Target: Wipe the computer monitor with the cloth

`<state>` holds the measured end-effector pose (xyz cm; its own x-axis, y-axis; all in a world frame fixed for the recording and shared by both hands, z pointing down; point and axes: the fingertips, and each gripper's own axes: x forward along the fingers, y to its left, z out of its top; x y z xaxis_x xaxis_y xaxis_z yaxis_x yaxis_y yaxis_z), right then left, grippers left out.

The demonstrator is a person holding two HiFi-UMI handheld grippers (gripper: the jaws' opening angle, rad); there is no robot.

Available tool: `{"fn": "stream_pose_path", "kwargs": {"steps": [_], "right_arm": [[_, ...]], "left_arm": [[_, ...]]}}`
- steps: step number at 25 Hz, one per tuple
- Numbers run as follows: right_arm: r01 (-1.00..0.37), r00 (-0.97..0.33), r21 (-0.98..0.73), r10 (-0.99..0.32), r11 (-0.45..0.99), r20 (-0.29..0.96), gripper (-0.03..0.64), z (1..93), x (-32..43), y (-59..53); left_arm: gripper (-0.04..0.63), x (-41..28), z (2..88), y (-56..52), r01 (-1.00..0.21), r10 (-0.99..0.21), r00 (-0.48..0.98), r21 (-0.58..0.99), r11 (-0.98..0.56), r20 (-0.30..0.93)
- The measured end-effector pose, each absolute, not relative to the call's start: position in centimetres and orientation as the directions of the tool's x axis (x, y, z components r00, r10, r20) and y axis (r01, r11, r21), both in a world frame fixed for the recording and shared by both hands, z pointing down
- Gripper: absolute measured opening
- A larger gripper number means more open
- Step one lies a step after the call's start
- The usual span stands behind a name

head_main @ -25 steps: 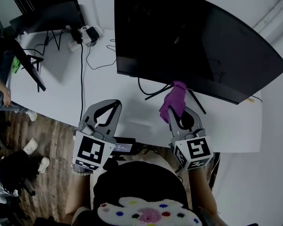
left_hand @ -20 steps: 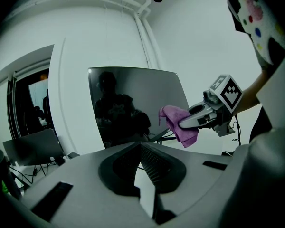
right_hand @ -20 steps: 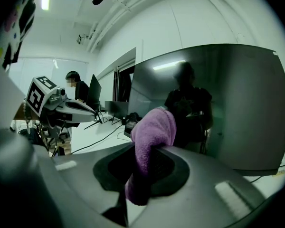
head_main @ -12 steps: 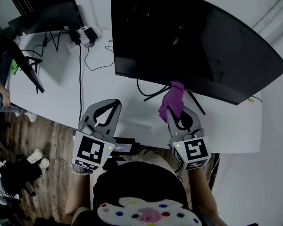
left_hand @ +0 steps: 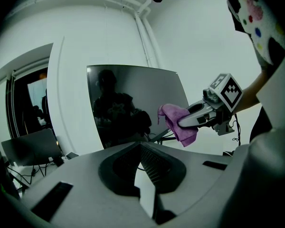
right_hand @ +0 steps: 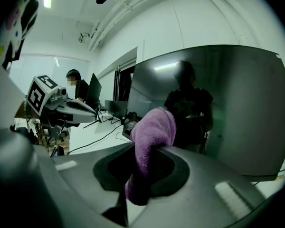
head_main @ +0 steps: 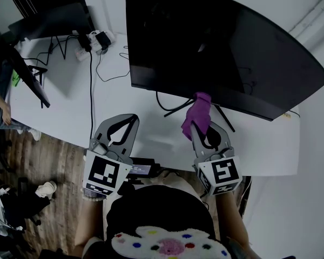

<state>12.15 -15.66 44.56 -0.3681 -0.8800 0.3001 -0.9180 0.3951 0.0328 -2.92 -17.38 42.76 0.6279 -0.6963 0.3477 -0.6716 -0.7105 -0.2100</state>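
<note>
Head view: cloth (head_main: 198, 115) (purple) near monitor (head_main: 216, 47)

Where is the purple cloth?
In the head view, the purple cloth is pinched in the right tongs, by the bottom edge of the monitor.

Count on inspection:
- Screens: three. One large curved monitor (head_main: 221, 47), one smaller monitor (head_main: 56, 18) and one thin screen (head_main: 28, 75) seen edge-on.
- Cloth: one, a purple cloth (head_main: 198, 114).
- Tongs: two, the left tongs (head_main: 133, 118) and the right tongs (head_main: 201, 128).
- Table: one white table (head_main: 70, 109).
- Power strip: one power strip (head_main: 97, 39).
- Bystanders: one person (head_main: 0, 104) at the left edge.
</note>
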Motion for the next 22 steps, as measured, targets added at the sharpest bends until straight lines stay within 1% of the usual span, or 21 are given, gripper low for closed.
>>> {"fn": "stream_pose_path", "kwargs": {"steps": [22], "right_arm": [[-0.916,-0.364,0.048,-0.876,0.398,0.316,0.069,44.91,11.93,-15.99]], "left_arm": [[0.006,-2.91,42.76,-18.09,-0.665,-0.691,0.634,-0.212,-0.716,0.348]]}}
